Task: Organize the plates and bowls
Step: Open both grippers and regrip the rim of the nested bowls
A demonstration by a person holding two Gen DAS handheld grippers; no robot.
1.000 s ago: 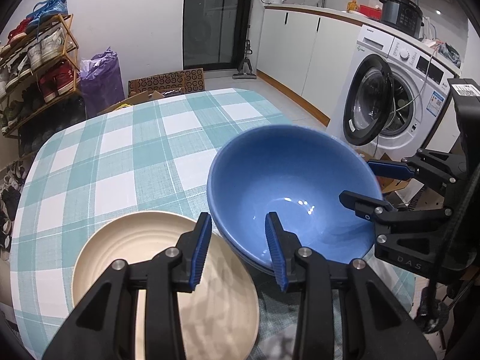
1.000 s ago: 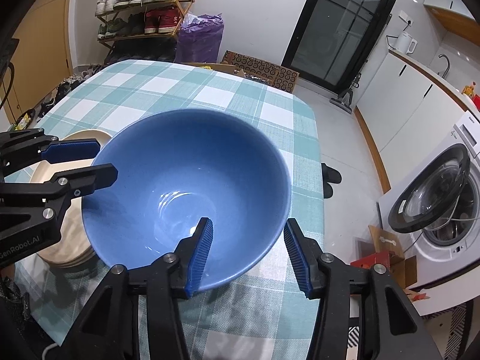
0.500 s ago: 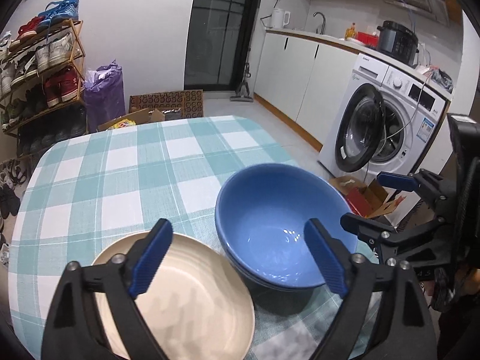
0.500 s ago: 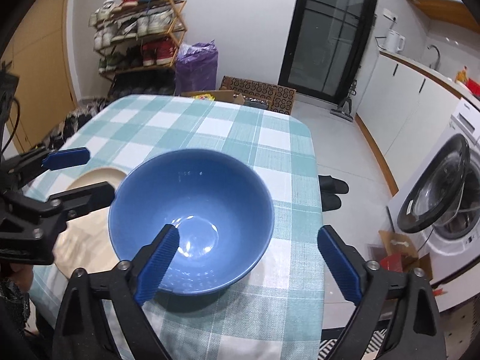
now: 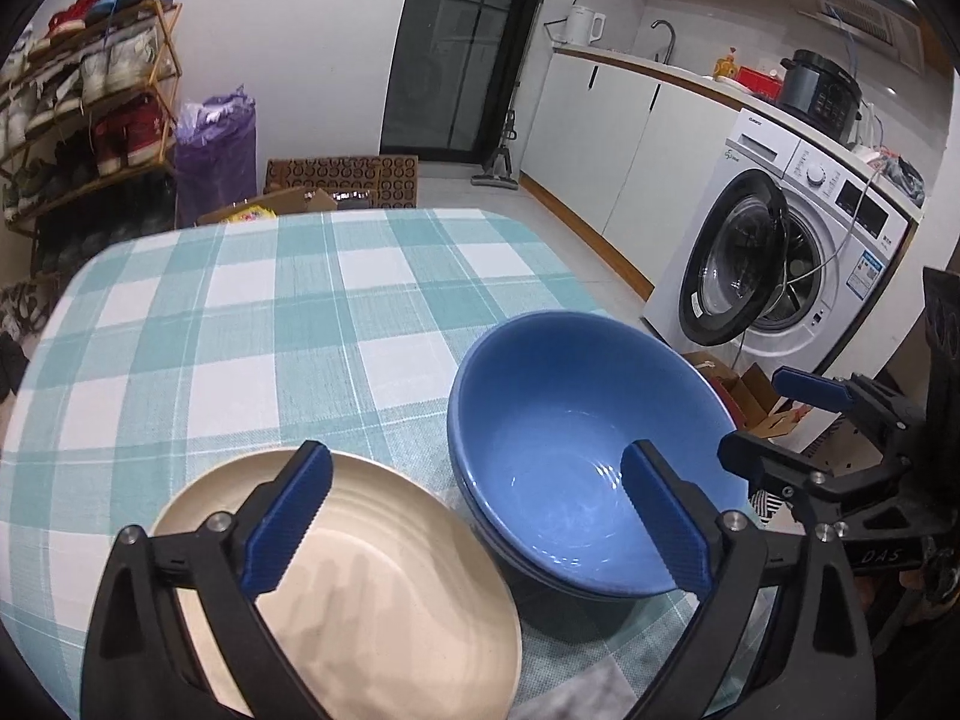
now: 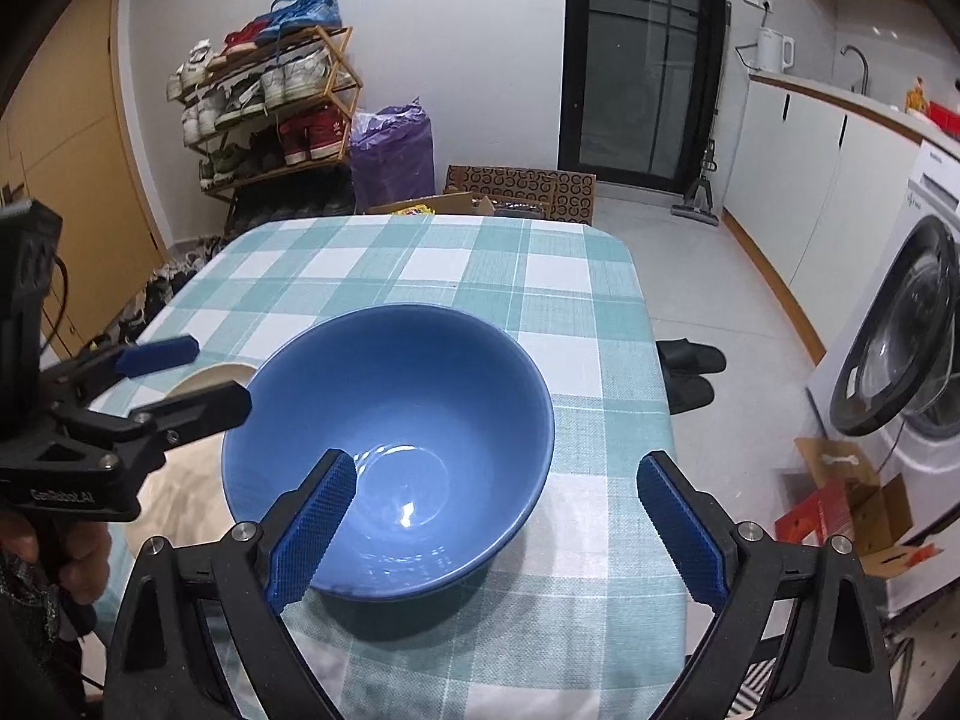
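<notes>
Two wide-open, empty claws, left claw (image 5: 474,516) and right claw (image 6: 498,528), above blue bowl (image 6: 390,444).

Home kitchen, washing machine (image 5: 786,252) under the counter, kettle (image 5: 585,24), shoe rack (image 6: 270,102), checked dining table (image 5: 288,312)

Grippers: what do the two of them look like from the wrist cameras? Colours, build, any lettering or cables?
Both are the same build. The left gripper and right gripper have black angular frames with silver screws and jaws faced with blue ridged pads. The left one's body reads "GenRobot.AI"; the right one's body shows "DAS". A black cable hangs beside the left unit's black box. A bare hand grips the left handle.
</notes>
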